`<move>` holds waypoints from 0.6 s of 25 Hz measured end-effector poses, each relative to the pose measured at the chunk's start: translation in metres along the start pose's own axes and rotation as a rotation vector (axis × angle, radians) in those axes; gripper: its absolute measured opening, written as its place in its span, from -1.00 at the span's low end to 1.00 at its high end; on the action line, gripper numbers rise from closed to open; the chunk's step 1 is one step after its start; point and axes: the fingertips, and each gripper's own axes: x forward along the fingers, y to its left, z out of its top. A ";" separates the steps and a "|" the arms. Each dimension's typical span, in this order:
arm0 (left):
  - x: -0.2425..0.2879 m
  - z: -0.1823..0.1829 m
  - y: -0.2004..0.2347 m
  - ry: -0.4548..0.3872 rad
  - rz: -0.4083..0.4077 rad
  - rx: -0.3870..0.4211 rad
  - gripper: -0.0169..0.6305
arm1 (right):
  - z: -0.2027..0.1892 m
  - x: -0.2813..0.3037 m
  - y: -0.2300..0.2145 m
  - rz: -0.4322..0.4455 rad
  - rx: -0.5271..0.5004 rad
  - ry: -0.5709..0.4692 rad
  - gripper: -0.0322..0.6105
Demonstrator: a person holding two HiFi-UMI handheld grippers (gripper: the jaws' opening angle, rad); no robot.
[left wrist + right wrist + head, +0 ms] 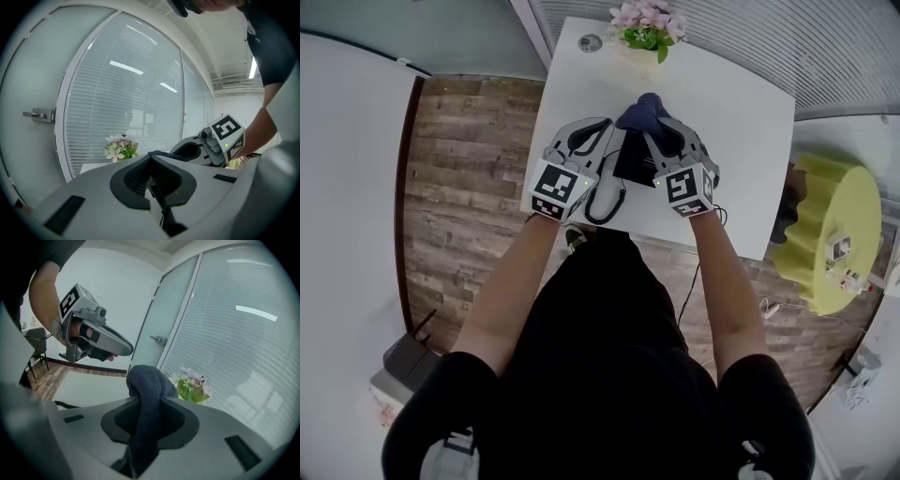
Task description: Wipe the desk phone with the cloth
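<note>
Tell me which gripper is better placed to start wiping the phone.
Right. The right gripper is shut on the cloth and sits over the desk phone. The left gripper is shut and holds no cloth.

Pink flowers [647,21] on white table [741,131]

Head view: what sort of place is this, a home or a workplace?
Most likely an office. A white desk carries a black desk phone, a glass wall with blinds stands behind it, and a frosted door with a lever handle is beside that.
</note>
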 end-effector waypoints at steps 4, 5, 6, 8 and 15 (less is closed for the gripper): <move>0.011 -0.009 0.004 0.020 0.003 -0.011 -0.91 | -0.013 0.017 -0.001 0.012 -0.002 0.024 -0.58; 0.014 -0.009 0.005 0.017 0.005 -0.012 -0.91 | -0.017 0.021 -0.001 0.014 -0.004 0.031 -0.58; 0.016 -0.009 0.006 0.012 0.008 -0.011 -0.91 | -0.021 0.024 -0.001 0.016 -0.004 0.038 -0.58; 0.019 -0.010 0.007 0.001 0.016 -0.003 -0.91 | -0.027 0.030 -0.002 0.021 -0.001 0.048 -0.58; 0.025 -0.025 0.014 0.016 0.040 -0.040 -0.91 | -0.042 0.044 0.005 0.048 0.013 0.093 -0.58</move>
